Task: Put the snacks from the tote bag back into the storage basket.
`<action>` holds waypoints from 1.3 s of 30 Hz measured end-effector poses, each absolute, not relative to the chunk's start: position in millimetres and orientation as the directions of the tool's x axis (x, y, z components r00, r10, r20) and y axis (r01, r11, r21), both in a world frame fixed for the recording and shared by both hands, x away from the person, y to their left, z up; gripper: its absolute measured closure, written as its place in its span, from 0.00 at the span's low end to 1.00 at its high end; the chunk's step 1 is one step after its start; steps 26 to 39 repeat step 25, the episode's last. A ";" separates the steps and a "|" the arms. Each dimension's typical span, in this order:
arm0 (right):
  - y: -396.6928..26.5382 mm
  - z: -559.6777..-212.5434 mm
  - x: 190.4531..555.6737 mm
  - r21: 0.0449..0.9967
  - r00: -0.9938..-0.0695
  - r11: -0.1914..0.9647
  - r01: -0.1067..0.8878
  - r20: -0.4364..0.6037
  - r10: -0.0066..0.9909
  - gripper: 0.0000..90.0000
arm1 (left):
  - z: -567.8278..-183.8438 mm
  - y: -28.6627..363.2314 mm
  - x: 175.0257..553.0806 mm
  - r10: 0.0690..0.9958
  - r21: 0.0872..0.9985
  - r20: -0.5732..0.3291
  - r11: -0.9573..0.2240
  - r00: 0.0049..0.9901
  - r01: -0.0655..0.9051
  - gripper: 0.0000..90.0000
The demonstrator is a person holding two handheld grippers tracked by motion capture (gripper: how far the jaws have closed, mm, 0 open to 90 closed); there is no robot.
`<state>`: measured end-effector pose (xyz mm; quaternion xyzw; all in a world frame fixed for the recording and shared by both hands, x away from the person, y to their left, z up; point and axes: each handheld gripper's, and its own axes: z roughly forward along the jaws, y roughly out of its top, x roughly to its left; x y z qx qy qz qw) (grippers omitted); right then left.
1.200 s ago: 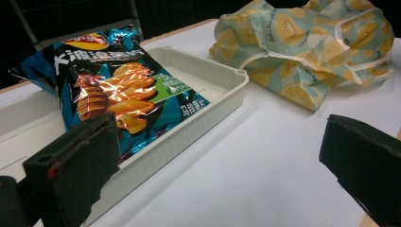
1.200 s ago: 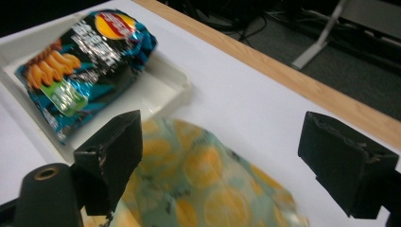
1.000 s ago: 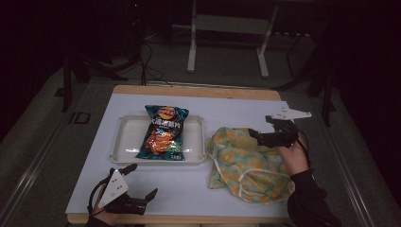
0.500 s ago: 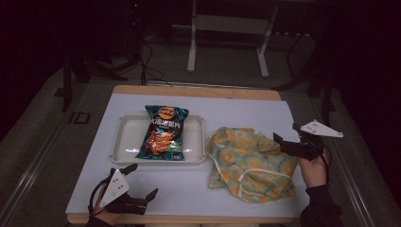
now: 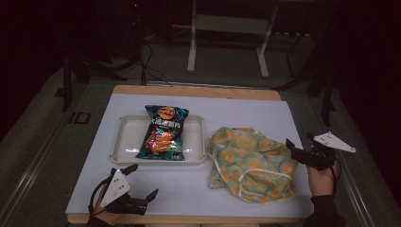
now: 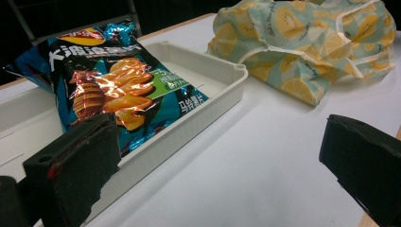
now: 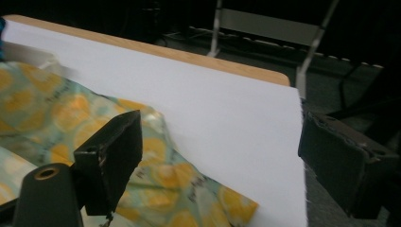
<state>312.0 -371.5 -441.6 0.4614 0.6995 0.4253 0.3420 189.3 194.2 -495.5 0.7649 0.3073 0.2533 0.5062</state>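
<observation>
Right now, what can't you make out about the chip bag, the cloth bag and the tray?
- chip bag: small print too small in high view; lower left corner hidden by the jaw in left gripper view.
- cloth bag: contents hidden by its folds.
- tray: floor under the chip bag hidden.
- Room beyond the table: too dark.

tongs [image 6: 227,165] gaping, empty | chip bag [image 6: 111,85] in white tray [image 6: 222,87] | patterned cloth [image 6: 307,42] beyond
</observation>
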 end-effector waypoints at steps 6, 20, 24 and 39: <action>-380.2 -453.5 308.0 0.908 -0.327 0.190 0.373 -0.063 0.943 0.16 | -495.2 194.8 189.2 0.725 0.930 0.077 -0.299 0.684 0.212 0.00; -386.2 -457.7 299.5 0.927 -0.298 0.147 0.346 -0.040 0.954 0.16 | -495.3 194.1 187.9 0.714 0.928 0.082 -0.310 0.695 0.208 0.00; -384.7 -460.1 300.6 0.925 -0.309 0.147 0.349 -0.035 0.950 0.16 | -494.9 195.3 187.6 0.714 0.928 0.084 -0.310 0.695 0.207 0.00; -384.4 -460.4 301.0 0.924 -0.311 0.149 0.351 -0.035 0.950 0.16 | -494.8 195.5 187.5 0.715 0.929 0.082 -0.308 0.694 0.208 0.00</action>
